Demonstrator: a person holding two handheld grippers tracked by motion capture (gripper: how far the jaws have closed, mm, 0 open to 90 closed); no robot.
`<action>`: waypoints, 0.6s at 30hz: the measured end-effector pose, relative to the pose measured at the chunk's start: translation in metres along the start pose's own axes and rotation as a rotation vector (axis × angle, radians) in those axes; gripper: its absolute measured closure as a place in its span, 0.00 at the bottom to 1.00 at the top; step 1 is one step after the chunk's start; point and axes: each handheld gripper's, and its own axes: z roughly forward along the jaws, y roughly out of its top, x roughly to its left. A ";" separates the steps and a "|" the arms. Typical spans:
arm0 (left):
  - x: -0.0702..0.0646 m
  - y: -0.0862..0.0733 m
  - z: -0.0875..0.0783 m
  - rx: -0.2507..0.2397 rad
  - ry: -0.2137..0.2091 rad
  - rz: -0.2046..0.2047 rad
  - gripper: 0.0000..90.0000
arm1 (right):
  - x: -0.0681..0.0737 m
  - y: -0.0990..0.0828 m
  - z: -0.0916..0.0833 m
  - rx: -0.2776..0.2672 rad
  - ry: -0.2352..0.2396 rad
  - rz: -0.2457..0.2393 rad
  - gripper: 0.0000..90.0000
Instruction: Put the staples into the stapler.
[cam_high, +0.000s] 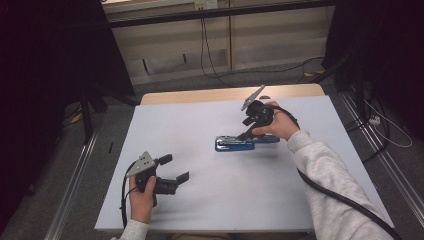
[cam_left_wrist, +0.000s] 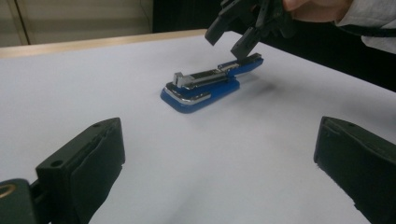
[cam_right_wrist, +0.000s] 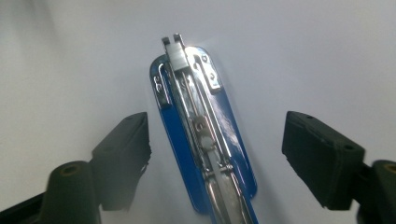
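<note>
A blue stapler (cam_high: 240, 143) lies flat on the white table (cam_high: 210, 200), a little right of the middle and toward the far half. Its top is swung open, so the metal staple channel (cam_right_wrist: 198, 116) runs bare along the blue base; in the right gripper view the channel's silver front end points away from the camera, and the blue base widens around it.

The right gripper (cam_high: 248, 134) hangs just over the stapler's right part, tilted down at it, held in the person's right hand (cam_high: 280, 125), whose grey sleeve (cam_high: 330, 190) reaches in from the lower right. Its jaws stand open, one on each side of the stapler and clear of it in the right gripper view. In the left gripper view this gripper (cam_left_wrist: 240, 39) shows from afar, its tips just above the stapler's (cam_left_wrist: 205, 86) far end; whether they touch it cannot be told.

The left gripper (cam_high: 174, 168) rests low near the front left of the table, well apart from the stapler, in the left hand (cam_high: 141, 197). Its jaws are spread wide and hold nothing. A black cable (cam_high: 123, 192) trails from it toward the table's front edge.
</note>
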 end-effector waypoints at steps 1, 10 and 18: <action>0.000 0.001 0.002 0.012 -0.004 0.003 0.02 | 0.000 -0.003 -0.002 -0.007 -0.005 0.014 0.24; 0.001 0.012 0.022 0.014 -0.015 0.012 0.02 | 0.002 -0.028 -0.017 -0.036 -0.044 0.059 0.19; 0.007 0.016 0.036 0.029 -0.010 0.004 0.02 | 0.001 -0.046 -0.028 -0.057 -0.074 0.089 0.17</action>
